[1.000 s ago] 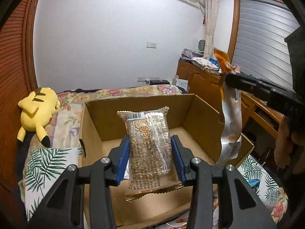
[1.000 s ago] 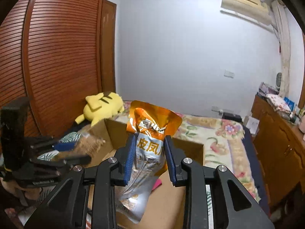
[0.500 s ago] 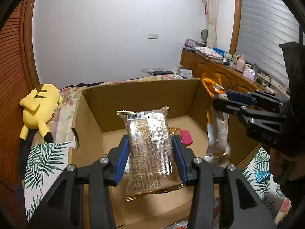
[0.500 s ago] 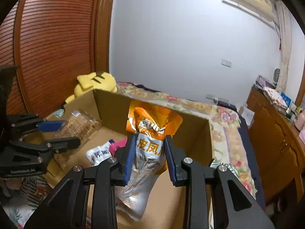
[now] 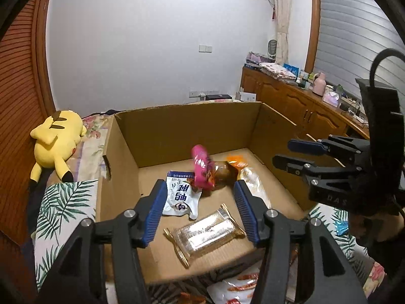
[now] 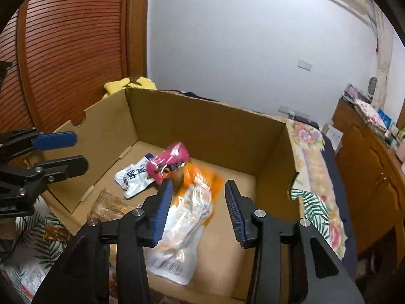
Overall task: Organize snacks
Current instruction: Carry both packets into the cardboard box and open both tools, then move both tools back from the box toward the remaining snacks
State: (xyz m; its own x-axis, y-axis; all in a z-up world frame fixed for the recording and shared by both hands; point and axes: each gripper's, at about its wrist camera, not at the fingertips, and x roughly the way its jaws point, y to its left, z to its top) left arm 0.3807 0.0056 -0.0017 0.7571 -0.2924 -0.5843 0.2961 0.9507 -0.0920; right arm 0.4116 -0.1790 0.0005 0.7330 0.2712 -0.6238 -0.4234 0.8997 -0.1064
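Note:
An open cardboard box [image 5: 189, 131] [image 6: 202, 129] stands on the bed. My left gripper [image 5: 200, 185] hovers over its near side with its jaws opening and nothing pressed between them. The clear grain-bar pack [image 5: 205, 233] lies flat on the box floor below it. My right gripper [image 6: 198, 182] [image 5: 291, 154] is over the box's right side, jaws also opening. The orange and white pouch [image 6: 187, 217] [image 5: 243, 169] lies blurred on the floor beneath them, free of the pads. A white-blue pouch [image 5: 181, 197] [image 6: 134, 177] and a pink pack [image 5: 201, 169] [image 6: 169, 159] also lie inside.
A yellow plush toy [image 5: 55, 139] lies on the bed left of the box. A leaf-print cover [image 5: 65, 202] surrounds the box. More snack packs [image 5: 235, 288] lie in front of the box. A wooden cabinet [image 5: 291, 101] [image 6: 374, 152] runs along the right wall.
Both grippers opened and let go. The grain-bar pack dropped flat onto the box floor, and the orange pouch fell in beside it. The right gripper came down toward the box.

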